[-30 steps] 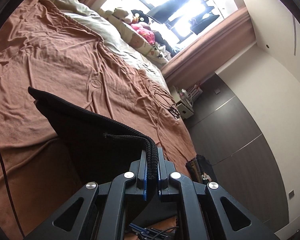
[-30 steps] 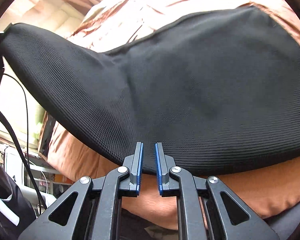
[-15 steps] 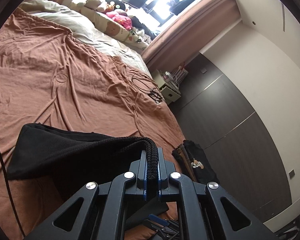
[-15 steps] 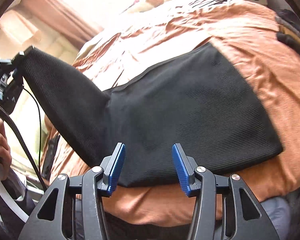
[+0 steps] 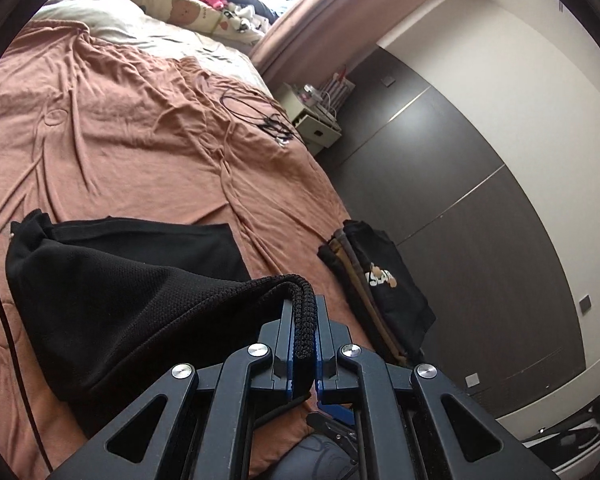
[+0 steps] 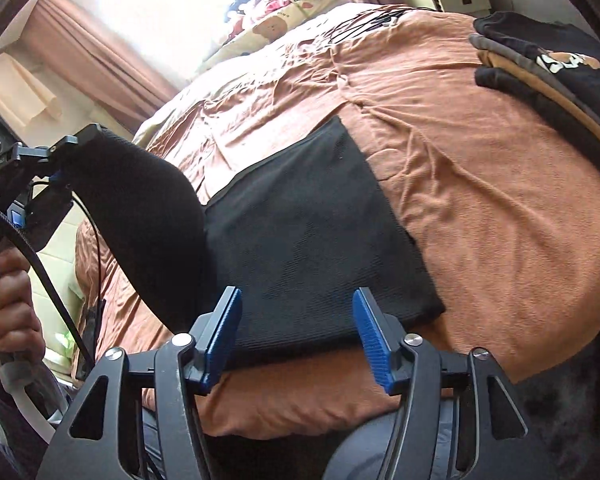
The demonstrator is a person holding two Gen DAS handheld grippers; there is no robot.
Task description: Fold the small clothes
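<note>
The fold looks partly made, judging by how the black garment (image 6: 312, 240) lies: most of it rests flat on the brown bedspread (image 5: 120, 132) near the bed's front edge, while one side is lifted and carried over it. The left hand-held gripper (image 5: 305, 332) is clamped tight on the thick ribbed hem of that lifted side, and the cloth hangs from it in a slack drape down to the flat part. The right hand-held gripper (image 6: 296, 336) has its jaws opening, standing about half apart, with nothing pressed between the blue pads (image 6: 370, 336); the garment's near edge lies under and beyond them, apart from them as far as can be told. What seems left is to lay the raised flap down, smooth it, perhaps fold once more, and put the piece with the stack of folded clothes (image 5: 380, 284) that sits further along the bed by the dark wardrobe. What kind of garment it is cannot be told; no sleeve, leg or neckline shows. The far end of the lifted flap is hidden behind its own drape in the left view, and in the right view the left tool is half covered by cloth. The window (image 6: 160, 8) is blown out white, and the items at the head of the bed are too small to name surely.
</note>
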